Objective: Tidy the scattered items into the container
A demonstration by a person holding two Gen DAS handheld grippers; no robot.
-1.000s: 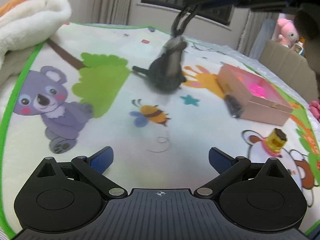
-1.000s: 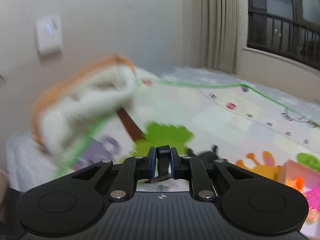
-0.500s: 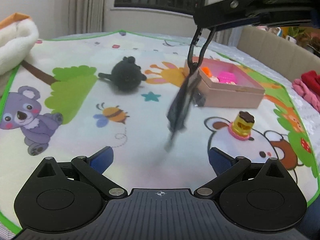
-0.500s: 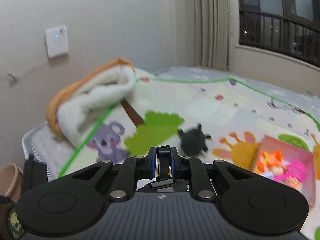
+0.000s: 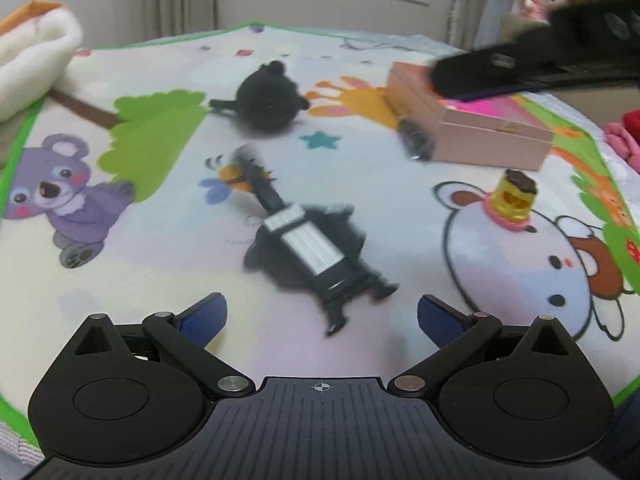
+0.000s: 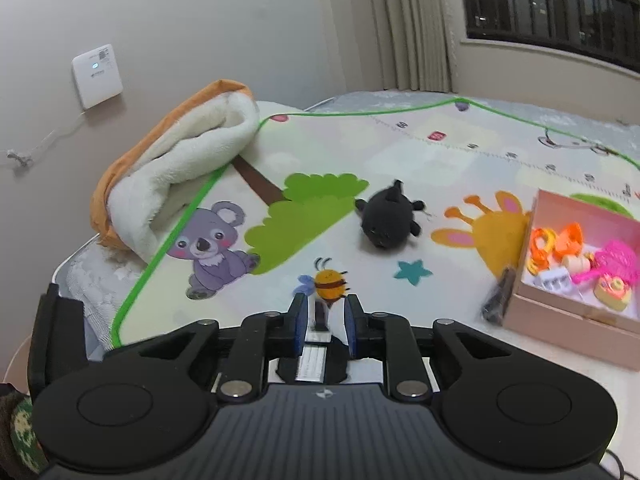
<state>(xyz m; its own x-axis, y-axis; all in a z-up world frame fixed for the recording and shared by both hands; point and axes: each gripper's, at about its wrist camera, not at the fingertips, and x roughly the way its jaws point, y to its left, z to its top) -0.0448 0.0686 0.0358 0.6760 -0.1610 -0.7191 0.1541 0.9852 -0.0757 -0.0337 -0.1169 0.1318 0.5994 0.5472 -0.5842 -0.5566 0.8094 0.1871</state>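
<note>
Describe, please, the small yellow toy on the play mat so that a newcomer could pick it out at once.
Start at the pink box on the cartoon play mat. Just in front of its near corner, on the mat's white bear drawing, stands the small yellow toy. It alone is yellow with a dark brown top and a pink frilled base; the other loose toys nearby are black.
</note>
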